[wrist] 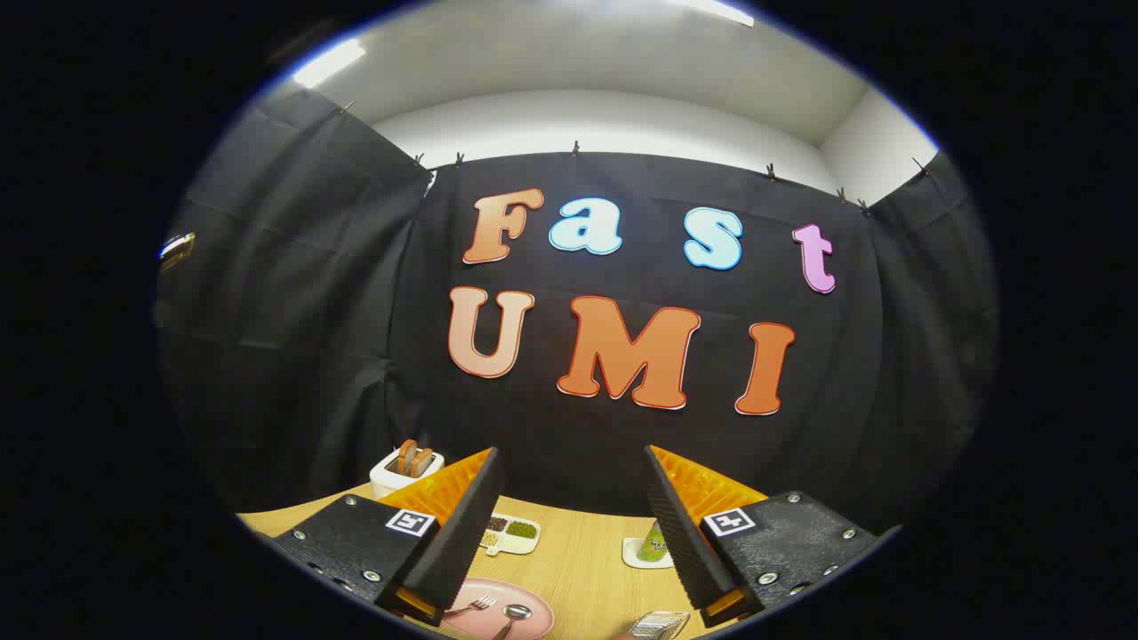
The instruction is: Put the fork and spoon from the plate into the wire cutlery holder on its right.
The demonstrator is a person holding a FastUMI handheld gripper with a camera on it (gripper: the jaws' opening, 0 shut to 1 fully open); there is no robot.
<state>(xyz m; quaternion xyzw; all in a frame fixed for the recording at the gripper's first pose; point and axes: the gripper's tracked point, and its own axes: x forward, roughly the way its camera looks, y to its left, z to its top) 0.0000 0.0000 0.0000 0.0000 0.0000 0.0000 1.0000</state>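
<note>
Toaster (pixel 405 469), divided dish (pixel 508 535), perhaps a bottle (pixel 656 544) on coaster.

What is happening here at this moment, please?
A person holds a hand-held tool above a wooden table, and its fingers are open with nothing between them. Below, a fork and a spoon lie on a pink plate, untouched. The wire cutlery holder stands to the right of the plate. Further back are a small dish of beans, a toaster with bread and a green item on a white coaster.
</note>
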